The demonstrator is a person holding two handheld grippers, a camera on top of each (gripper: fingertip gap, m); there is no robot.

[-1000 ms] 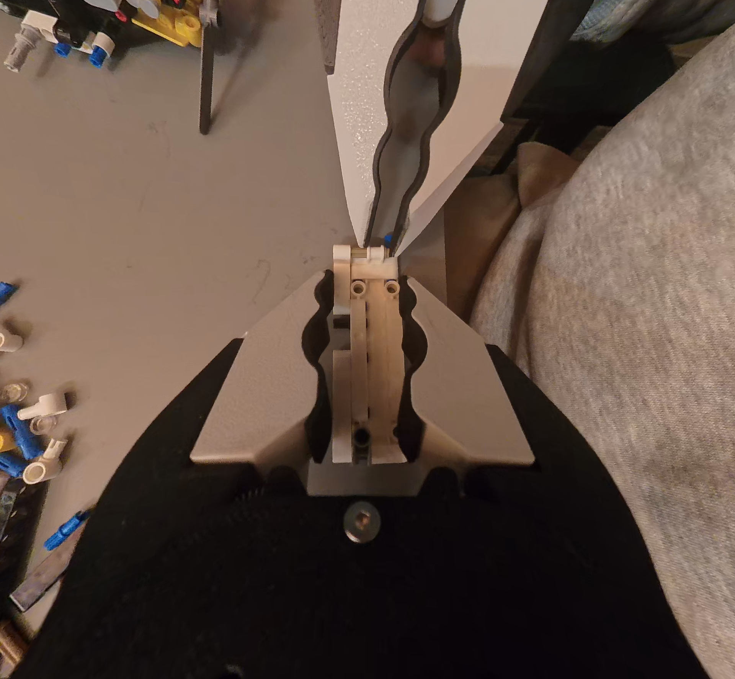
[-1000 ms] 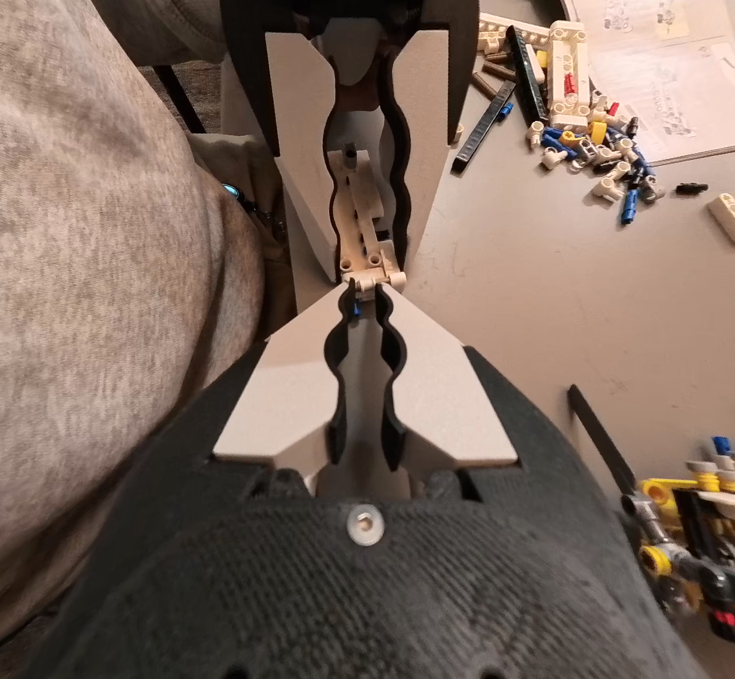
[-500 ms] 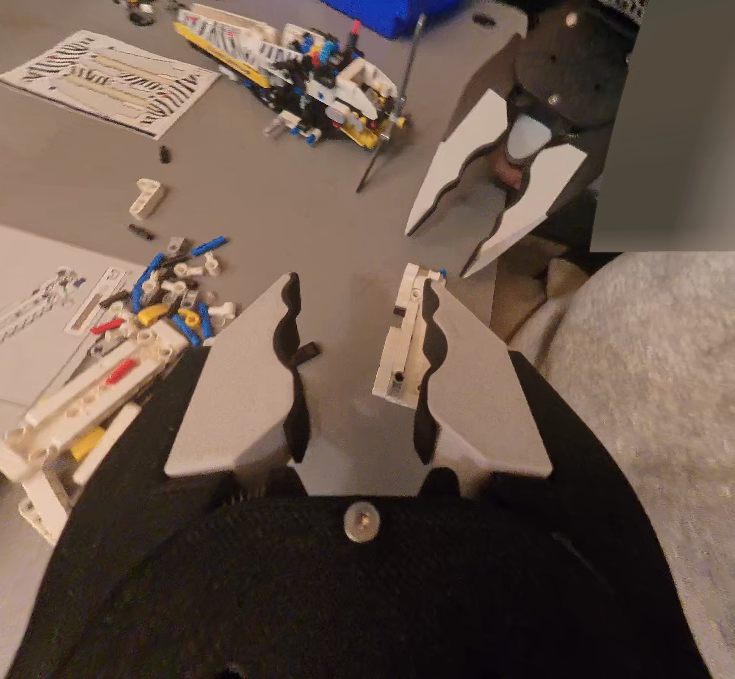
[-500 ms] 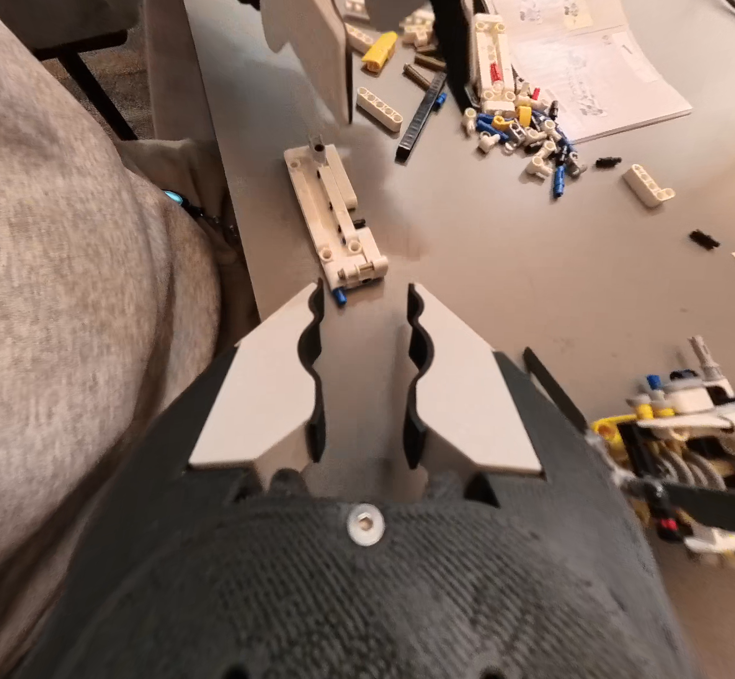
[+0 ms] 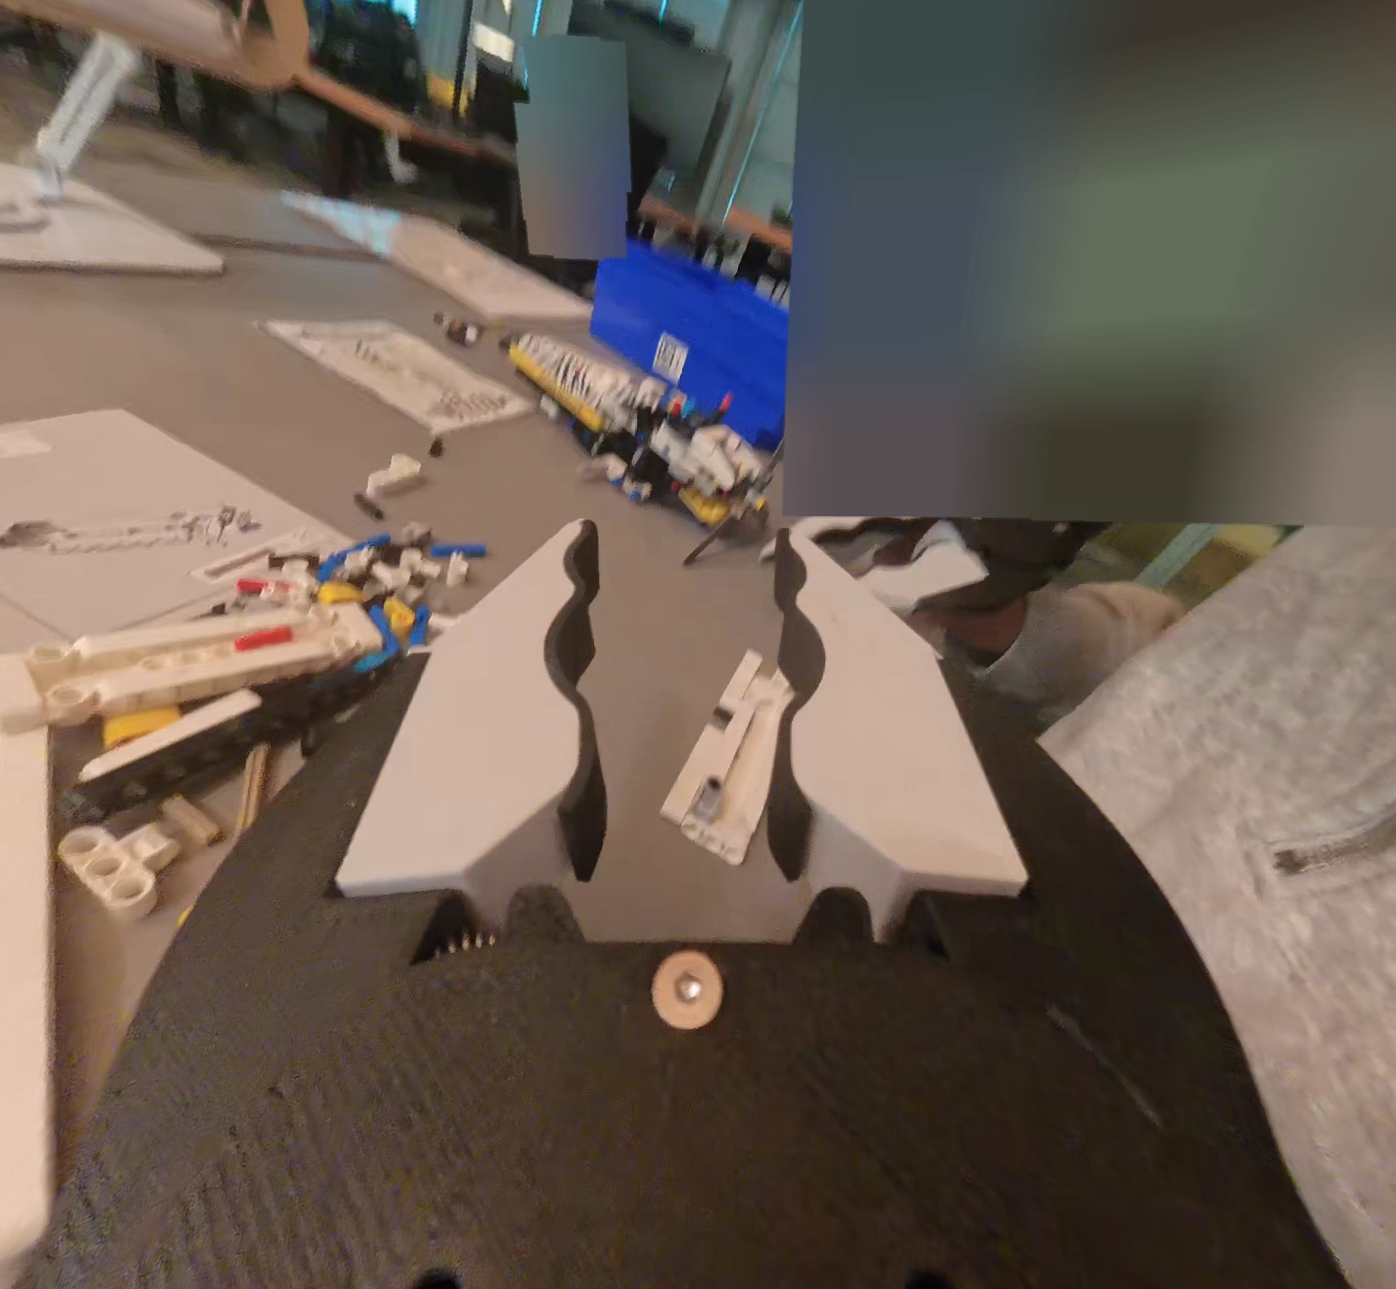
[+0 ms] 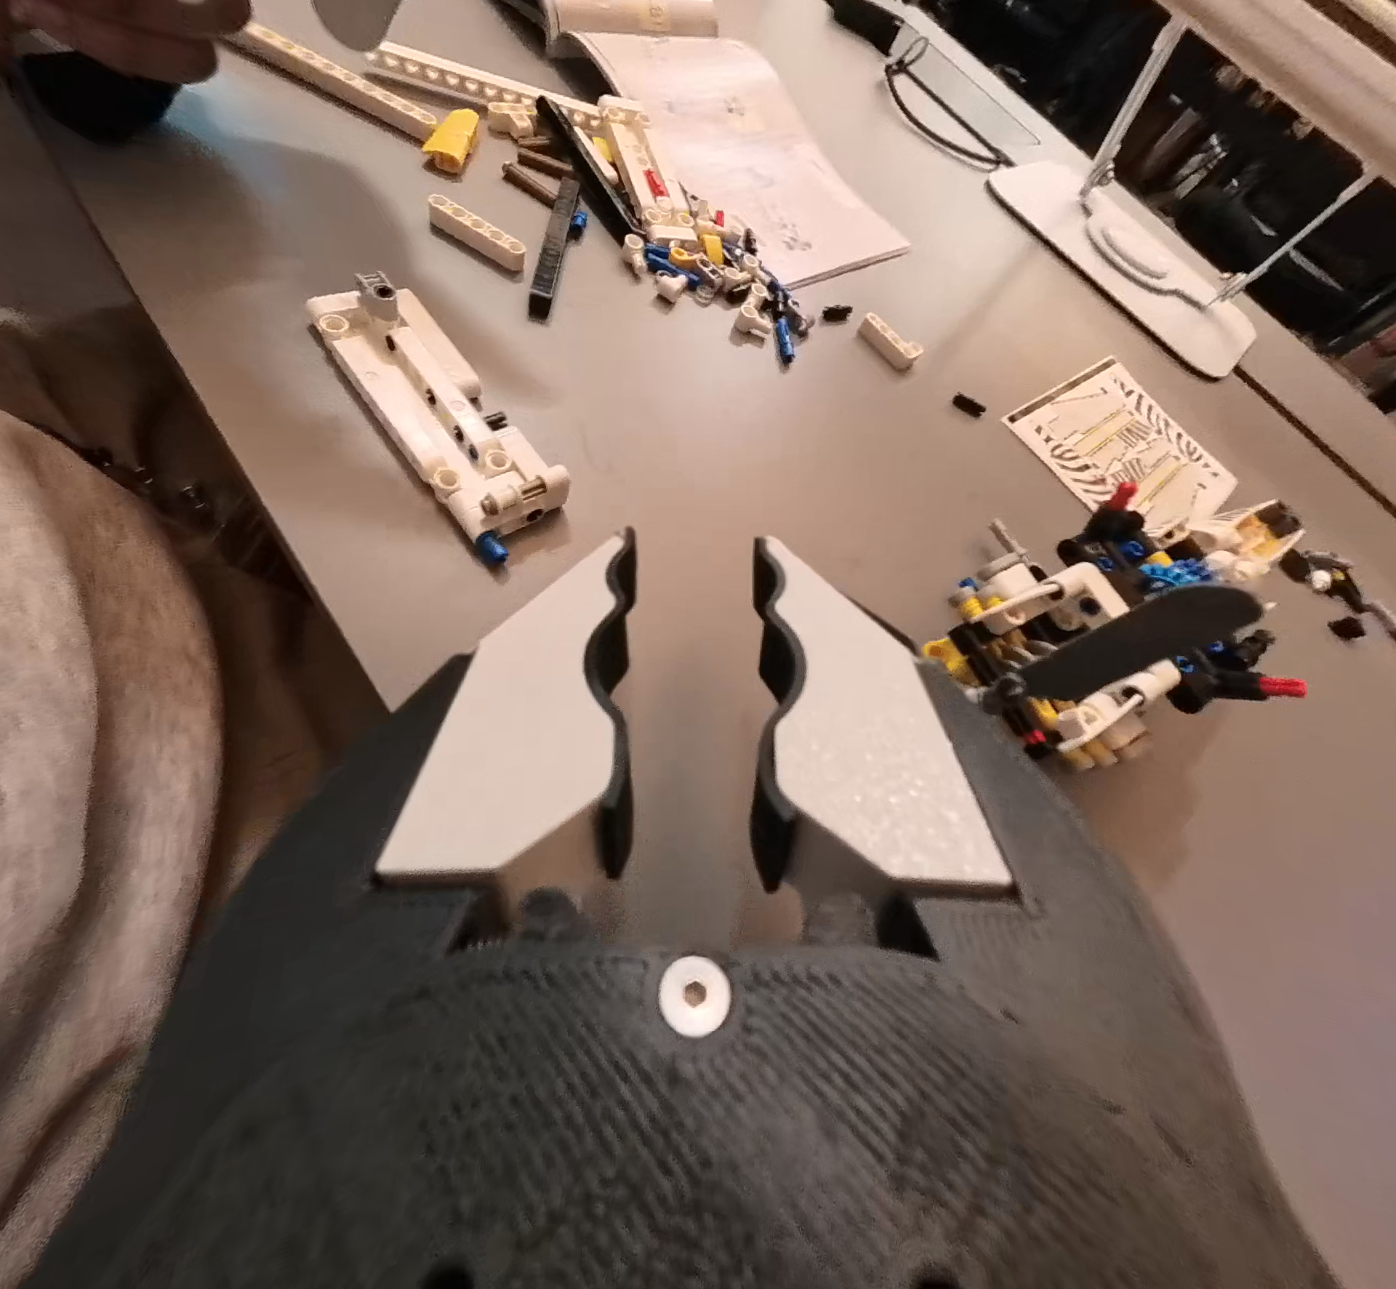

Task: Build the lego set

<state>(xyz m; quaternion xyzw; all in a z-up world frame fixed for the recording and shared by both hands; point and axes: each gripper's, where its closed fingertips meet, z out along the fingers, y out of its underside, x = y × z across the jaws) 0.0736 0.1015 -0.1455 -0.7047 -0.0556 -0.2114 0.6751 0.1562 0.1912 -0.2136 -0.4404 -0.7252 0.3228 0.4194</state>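
1. The white sub-assembly [image 6: 438, 414] is now lying flat on the grey tabletop [image 6: 680, 467], near its front edge, touched by neither tool. A second ago the left hand-held gripper [image 5: 684, 558] was clamping it while the right hand-held gripper [image 6: 691, 558] was working at its end.
2. Left hand-held gripper is now standing spread and empty, lifting away. In the left wrist view the sub-assembly is showing between its fingers, but down on the tabletop.
3. Right hand-held gripper is also spread, holding nothing, backing off.
4. The blue pin [image 6: 491, 546] is sitting at the piece's near end, so that insertion step is probably finished.
5. Likely next: fetching a part from the loose pile [image 6: 710, 263] beside the instruction booklet [image 6: 763, 157], or joining the piece to the main model [image 6: 1088, 648].
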